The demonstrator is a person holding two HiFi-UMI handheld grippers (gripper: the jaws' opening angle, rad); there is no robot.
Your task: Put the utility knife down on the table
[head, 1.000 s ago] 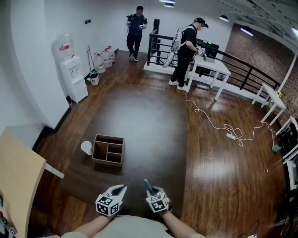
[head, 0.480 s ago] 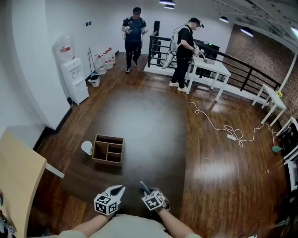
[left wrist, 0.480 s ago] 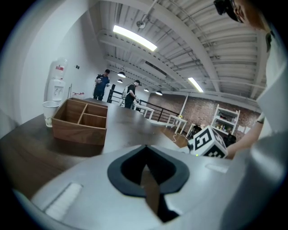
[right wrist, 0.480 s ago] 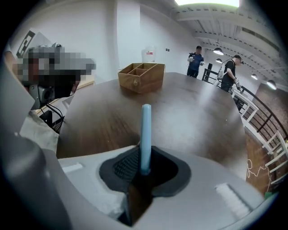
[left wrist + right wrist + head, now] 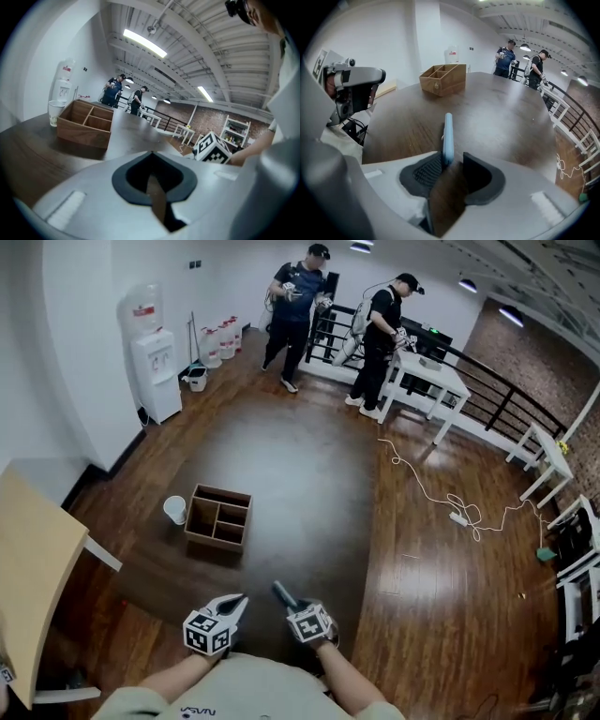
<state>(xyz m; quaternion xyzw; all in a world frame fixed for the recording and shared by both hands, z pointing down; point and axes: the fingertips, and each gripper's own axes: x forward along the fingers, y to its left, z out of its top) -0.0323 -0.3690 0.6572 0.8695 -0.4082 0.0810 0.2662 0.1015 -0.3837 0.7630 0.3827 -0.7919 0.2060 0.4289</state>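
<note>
A light-blue utility knife (image 5: 448, 136) stands on edge between the jaws of my right gripper (image 5: 454, 159), its far end over the dark round table (image 5: 497, 117). The jaws are opening: the knife leans on the left pad (image 5: 426, 172), and a gap shows beside the right pad (image 5: 476, 174). In the head view the knife (image 5: 281, 593) sticks out ahead of the right gripper (image 5: 289, 601) near the table's front edge. My left gripper (image 5: 236, 602) hovers just to its left, shut and holding nothing, with its tips together in the left gripper view (image 5: 152, 154).
A wooden divided box (image 5: 217, 518) sits on the table's left side with a white cup (image 5: 174, 510) beside it. A light wooden desk (image 5: 28, 559) stands at the left. Two people (image 5: 300, 296) stand far back near white tables and a railing; a cable (image 5: 441, 498) lies on the floor.
The right gripper with the knife has shifted slightly forward and left in the head view. The left gripper has stayed put. One person in the background has walked closer.
</note>
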